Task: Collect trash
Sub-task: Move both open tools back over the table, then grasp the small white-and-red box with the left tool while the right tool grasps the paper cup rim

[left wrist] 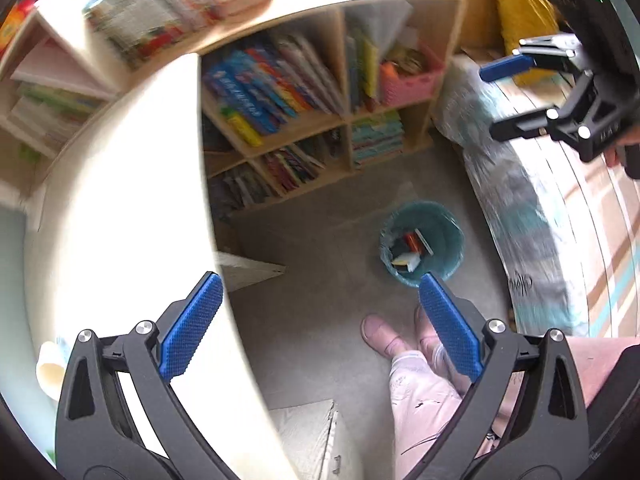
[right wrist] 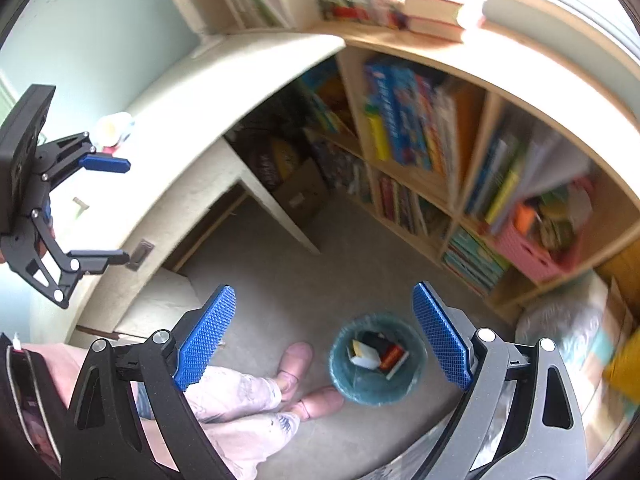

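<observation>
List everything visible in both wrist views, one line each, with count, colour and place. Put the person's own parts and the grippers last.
trash bin: one, teal with a liner, on the floor by the feet, holding several discarded items
desk: one, white top, beside the bookshelf
bookshelf: one, light wood, cubbies full of colourful books
pink basket: one, in a shelf cubby
stacked books: a few, red and white, on the shelf top
cardboard box: one, brown, under the desk
yellow cushion: one, upper right
feet: two, in pink slippers, on the grey floor
left gripper: black, blue pads, open, empty
right gripper: black, blue pads, open, empty
</observation>
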A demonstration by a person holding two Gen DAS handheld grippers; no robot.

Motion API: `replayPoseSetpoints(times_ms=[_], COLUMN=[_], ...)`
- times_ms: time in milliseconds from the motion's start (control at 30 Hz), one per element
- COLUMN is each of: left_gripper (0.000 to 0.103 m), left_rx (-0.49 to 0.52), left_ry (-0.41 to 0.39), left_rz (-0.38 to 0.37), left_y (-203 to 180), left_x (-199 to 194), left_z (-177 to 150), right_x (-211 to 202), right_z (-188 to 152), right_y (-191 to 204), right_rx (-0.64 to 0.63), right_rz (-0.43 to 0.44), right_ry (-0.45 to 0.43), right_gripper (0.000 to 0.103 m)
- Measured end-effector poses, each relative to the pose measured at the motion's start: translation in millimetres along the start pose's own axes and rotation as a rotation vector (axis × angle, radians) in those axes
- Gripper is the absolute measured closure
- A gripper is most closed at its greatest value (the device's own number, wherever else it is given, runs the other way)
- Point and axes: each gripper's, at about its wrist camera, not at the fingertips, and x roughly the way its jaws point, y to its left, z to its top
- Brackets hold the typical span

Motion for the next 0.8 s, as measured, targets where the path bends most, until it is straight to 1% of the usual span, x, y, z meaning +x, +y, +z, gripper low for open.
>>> replayPoseSetpoints(times_ms=[100,133,233,300,467,567,800], left_gripper=[0.007,0.007,0.007,0.007,0.007,0.007,0.007], left_rx=[-0.077,-0.099,-0.217,-0.276,-0.35,-0.4,-0.49], left_ry=[-0.003,-0.002,-0.017,-0.024,-0.044,-0.041,-0.039], left_rz=[0.02,0.019,-0.011,-0.003,0.07,0.101,0.153], left_y=[25.3,32.1,56.2,71.7,102.8,125.6,169.0], left_x=[-10.9,-13.3,-23.3,-29.8,-46.8,-53.6,-66.9], left_z=[-13.1,-16.0,-33.3,-45.2,-67.1,-82.2,-117.0], right_x=[3.3,5.2,10.5,12.0,22.3,29.4,47.4], right_z=[16.0,20.4,33.1,40.7,60.6,75.8,115.6], right_y=[12.7,16.6,29.8,38.9,59.9,75.1,119.6], right_rx=[-0.032,-0.04,-0.065,-0.081,-0.135,-0.175,-0.272], right_rz=[0.028,0.043,0.068,0.083,0.101,0.114,0.141], right_ry=[-0.001,0.004,0.014,0.009,0.021,0.026,0.038], right_gripper=[0.013,0.013,0.013,0.013,0.013,0.013,0.013])
